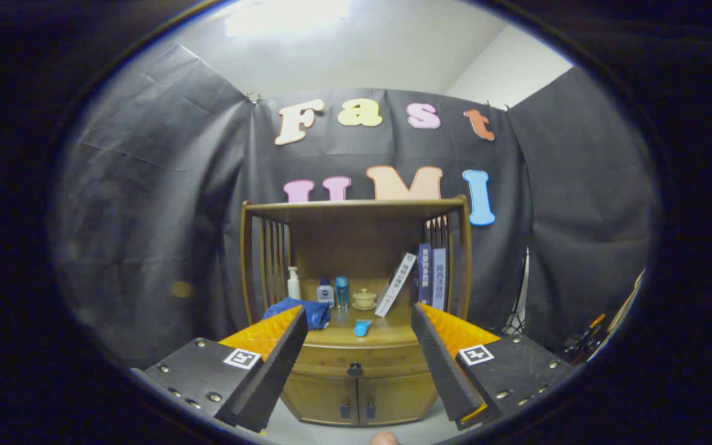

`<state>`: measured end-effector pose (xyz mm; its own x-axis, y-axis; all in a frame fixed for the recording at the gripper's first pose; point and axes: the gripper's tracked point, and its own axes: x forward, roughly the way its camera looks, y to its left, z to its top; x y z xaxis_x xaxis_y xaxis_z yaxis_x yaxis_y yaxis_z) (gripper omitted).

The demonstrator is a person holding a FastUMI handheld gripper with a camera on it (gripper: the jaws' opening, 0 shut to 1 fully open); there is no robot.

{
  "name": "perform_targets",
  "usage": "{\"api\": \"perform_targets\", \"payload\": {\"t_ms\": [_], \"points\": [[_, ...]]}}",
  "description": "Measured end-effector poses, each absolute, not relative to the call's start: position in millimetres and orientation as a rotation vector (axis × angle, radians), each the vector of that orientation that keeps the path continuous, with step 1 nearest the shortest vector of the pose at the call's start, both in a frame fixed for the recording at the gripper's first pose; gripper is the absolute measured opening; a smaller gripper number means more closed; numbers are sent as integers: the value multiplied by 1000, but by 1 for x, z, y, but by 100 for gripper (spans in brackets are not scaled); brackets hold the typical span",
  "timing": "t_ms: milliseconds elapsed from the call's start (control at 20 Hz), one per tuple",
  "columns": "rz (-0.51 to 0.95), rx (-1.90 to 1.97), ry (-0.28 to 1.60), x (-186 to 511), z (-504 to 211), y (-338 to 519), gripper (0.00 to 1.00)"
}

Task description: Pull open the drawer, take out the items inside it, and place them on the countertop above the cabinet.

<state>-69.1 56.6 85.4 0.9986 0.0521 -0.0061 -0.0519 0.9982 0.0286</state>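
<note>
Two spread fingers (empty) face drawer broadside.

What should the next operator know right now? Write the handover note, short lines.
Gripper: open, holding nothing, back from the cabinet.
Drawer: shut, its dark knob seen between the fingers, beyond them.
Countertop: already carries a blue cloth, bottles, a lidded cup, books and a small blue item.
Done: nothing judged from here.
Left: pull the drawer, lift out its contents, set them on the countertop.
</note>
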Motion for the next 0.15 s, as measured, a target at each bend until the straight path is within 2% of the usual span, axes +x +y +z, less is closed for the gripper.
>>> {"api": "perform_targets", "payload": {"t_ms": [150], "points": [[55,81,80,-62,64,59,100]]}}
